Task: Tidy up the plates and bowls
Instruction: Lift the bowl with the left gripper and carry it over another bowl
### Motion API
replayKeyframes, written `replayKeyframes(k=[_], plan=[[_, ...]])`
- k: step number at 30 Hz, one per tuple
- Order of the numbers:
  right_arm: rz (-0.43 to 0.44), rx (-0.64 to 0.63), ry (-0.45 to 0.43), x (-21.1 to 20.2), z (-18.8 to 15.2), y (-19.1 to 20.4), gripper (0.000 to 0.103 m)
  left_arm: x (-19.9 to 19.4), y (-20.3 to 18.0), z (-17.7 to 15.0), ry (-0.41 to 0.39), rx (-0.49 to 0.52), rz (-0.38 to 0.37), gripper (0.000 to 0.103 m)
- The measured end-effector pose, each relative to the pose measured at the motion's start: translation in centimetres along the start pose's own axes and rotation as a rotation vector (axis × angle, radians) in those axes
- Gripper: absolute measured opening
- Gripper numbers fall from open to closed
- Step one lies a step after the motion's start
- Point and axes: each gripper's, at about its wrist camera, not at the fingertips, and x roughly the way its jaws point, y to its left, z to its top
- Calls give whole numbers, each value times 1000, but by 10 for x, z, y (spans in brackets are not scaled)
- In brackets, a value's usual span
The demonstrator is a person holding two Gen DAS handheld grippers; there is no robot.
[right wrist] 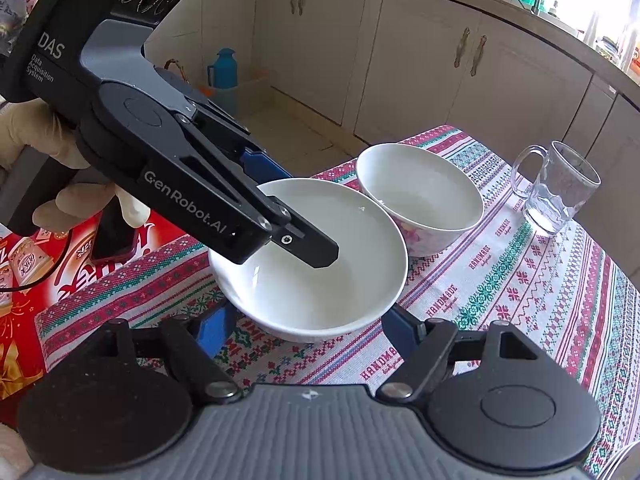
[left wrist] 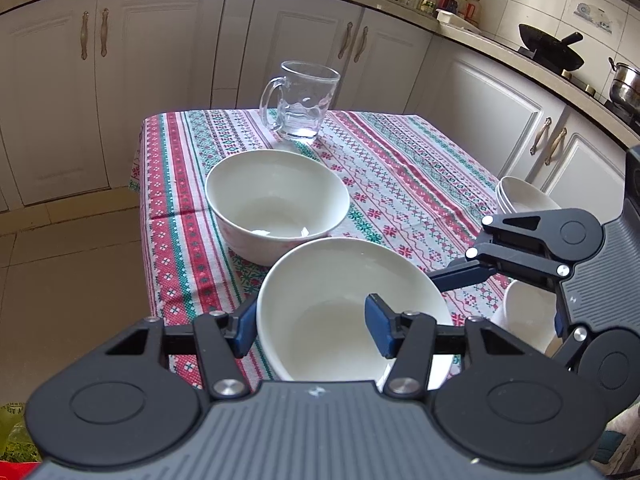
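nearest my left claw sits a wide, shallow white ceramic bowl; i pinch its near rim, one blue pad inside, one outside. under it spreads the red, green and white patterned tablecloth. just beyond stands a deeper white bowl with pink flowers, then a clear glass mug. my right claw is spread beside the shallow bowl, not pressing it. more stacked white bowls sit right.
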Motion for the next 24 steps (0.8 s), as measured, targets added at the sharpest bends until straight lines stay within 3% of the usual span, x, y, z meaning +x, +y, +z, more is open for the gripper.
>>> replayKeyframes(k=[24], plan=[[-18,42,-58,-90,-28,1,83,-33,-83,12,-2,71,-12,54]])
